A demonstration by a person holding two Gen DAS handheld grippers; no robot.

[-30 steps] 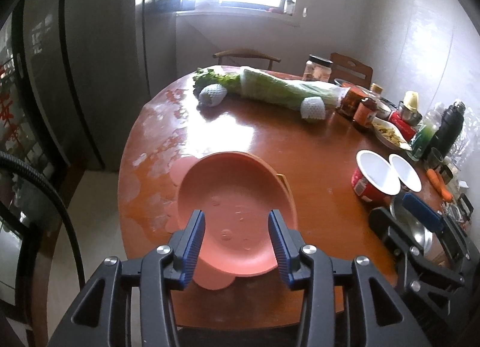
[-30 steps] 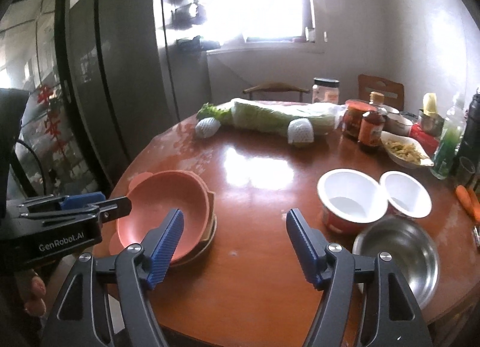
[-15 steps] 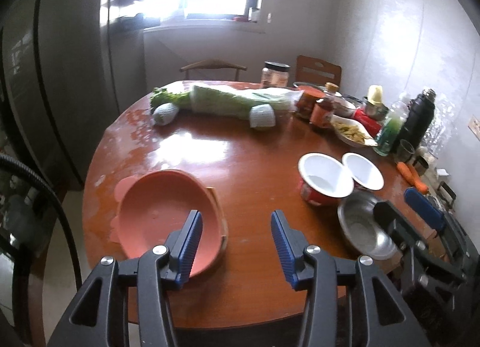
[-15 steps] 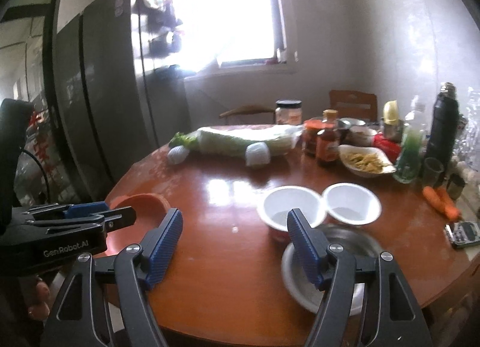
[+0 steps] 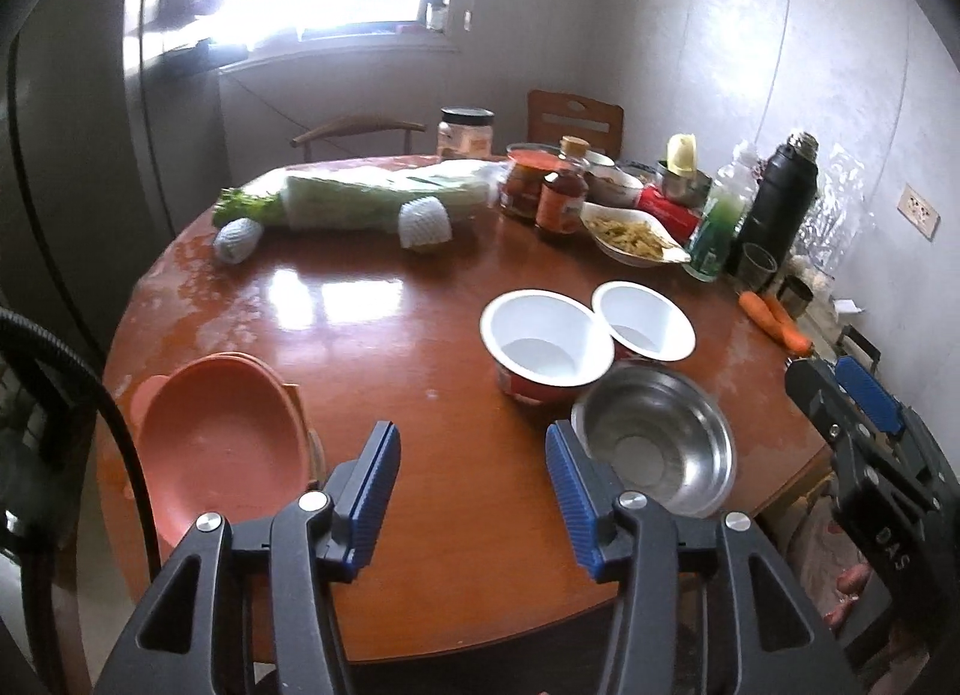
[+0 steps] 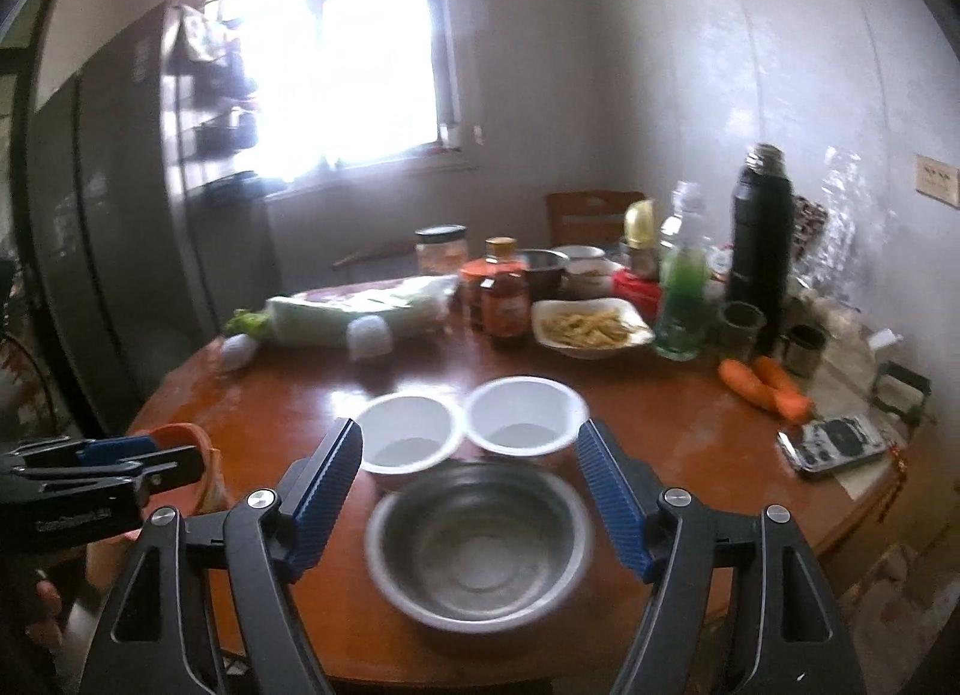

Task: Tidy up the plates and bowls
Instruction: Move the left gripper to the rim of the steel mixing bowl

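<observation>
While both grippers hang above the near edge of the round wooden bench (image 5: pixel 372 335), neither one grips anything. The left gripper (image 5: pixel 472 494) has its jaws opening over bare wood, nothing between them — the right gripper (image 6: pixel 468 494) stands released too, its wide jaws framing the steel bowl (image 6: pixel 477 545) in the right wrist view without touching it.

Taking the steel bowl (image 5: pixel 654 443) as the landmark: two white bowls (image 5: pixel 543 338) sit just behind it, side by side, the left one touching or nearly touching its rim. Well to its left, at the bench edge, lies a stack of orange plates (image 5: pixel 222 443). Far behind it stretches a wrapped cabbage (image 5: pixel 372 197), with jars of sauce (image 5: pixel 561 197) and a dish of food (image 5: pixel 633 233) further back on the right. Beyond these stands a black flask (image 5: pixel 780 197) — and two carrots (image 5: pixel 774 320) lie to the bowl's right rear.
</observation>
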